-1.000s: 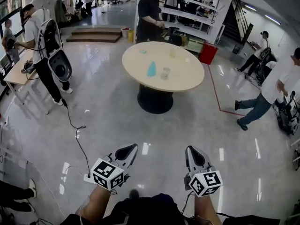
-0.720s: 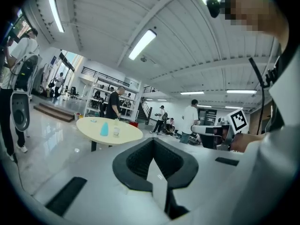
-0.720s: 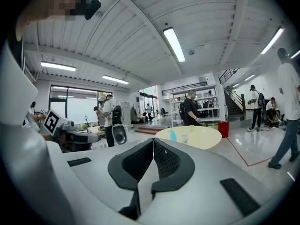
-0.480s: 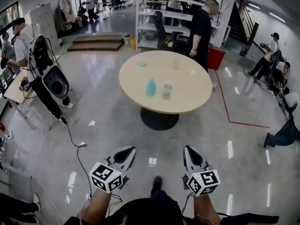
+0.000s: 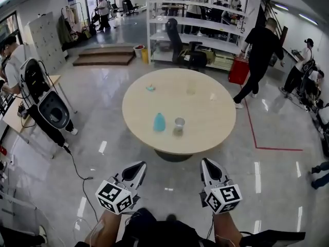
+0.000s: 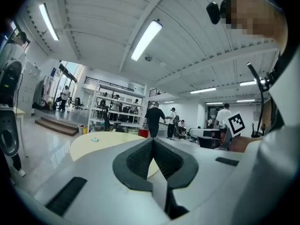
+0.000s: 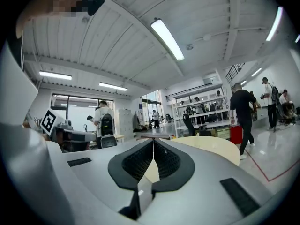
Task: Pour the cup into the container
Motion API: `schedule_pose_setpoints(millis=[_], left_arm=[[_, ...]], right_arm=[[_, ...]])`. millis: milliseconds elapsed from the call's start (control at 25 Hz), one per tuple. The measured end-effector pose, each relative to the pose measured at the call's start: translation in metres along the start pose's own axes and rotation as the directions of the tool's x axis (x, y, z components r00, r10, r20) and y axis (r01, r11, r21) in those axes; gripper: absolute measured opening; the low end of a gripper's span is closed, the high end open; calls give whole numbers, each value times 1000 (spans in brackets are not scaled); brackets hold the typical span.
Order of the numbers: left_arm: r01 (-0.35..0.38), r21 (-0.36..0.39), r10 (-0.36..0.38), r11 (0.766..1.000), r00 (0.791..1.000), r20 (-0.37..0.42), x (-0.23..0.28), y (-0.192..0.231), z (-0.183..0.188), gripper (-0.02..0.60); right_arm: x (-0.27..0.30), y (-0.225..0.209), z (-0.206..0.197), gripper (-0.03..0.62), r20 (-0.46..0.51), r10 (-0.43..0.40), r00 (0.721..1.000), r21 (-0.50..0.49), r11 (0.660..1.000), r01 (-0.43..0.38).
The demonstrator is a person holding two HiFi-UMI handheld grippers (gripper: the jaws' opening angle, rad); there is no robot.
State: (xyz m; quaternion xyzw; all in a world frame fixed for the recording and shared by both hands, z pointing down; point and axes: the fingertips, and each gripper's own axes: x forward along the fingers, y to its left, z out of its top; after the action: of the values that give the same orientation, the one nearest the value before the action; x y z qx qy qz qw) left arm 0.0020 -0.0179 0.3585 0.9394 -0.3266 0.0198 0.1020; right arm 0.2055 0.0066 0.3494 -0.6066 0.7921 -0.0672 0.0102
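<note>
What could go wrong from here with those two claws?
The cup stands right beside the blue container near the table's front edge, so a clumsy reach might knock either over. A person in black is close by the table and could get in the way.

You face a round pale table (image 5: 205, 133) on a dark pedestal, standing on a glossy grey floor (image 5: 103, 117) that mirrors the ceiling lights. Behind it run white shelves (image 5: 195, 22) (a black office chair (image 5: 174, 32) sits before them), with a red bin (image 5: 239, 70) at their right and low wooden steps (image 5: 105, 55) at their left. Fluorescent tubes (image 6: 146, 40) line your ribbed white ceiling (image 6: 93, 27).
</note>
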Motion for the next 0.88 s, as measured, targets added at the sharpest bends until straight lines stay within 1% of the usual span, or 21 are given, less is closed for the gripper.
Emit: schedule_pose_setpoints(millis=[80, 160, 320, 400, 520, 640, 760, 800, 880], left_arm=[[4, -14, -4, 1000, 1000, -10, 31, 32, -4, 0], [23, -22, -23, 999, 1000, -9, 62, 69, -3, 0], [77, -13, -77, 997, 997, 4, 113, 137, 10, 0], [93, -10, -93, 996, 996, 5, 133, 167, 19, 0], [110, -9, -110, 994, 994, 12, 158, 206, 31, 0], [110, -29, -110, 994, 994, -14, 172, 227, 26, 0], [109, -55, -112, 993, 992, -53, 179, 233, 15, 0], [110, -59, -113, 992, 991, -65, 182, 234, 12, 0], [103, -68, -108, 992, 991, -77, 192, 236, 8, 0]], right_arm=[[36, -18, -4, 6, 2, -3, 1000, 16, 1000, 3], [75, -32, -5, 6, 7, -16, 1000, -1, 1000, 16], [146, -51, -3, 6, 8, -71, 997, -15, 997, 71], [178, -56, -1, 6, 14, -85, 996, -11, 996, 85], [218, -62, 13, 6, 44, -108, 993, 1, 994, 108], [237, -67, 13, 8, 37, -122, 992, -15, 992, 122], [243, -73, 2, 13, 5, -121, 993, -10, 993, 121], [244, -76, -3, 32, -10, -120, 993, -2, 993, 120], [250, -85, -15, 92, -43, -104, 994, 13, 994, 105]])
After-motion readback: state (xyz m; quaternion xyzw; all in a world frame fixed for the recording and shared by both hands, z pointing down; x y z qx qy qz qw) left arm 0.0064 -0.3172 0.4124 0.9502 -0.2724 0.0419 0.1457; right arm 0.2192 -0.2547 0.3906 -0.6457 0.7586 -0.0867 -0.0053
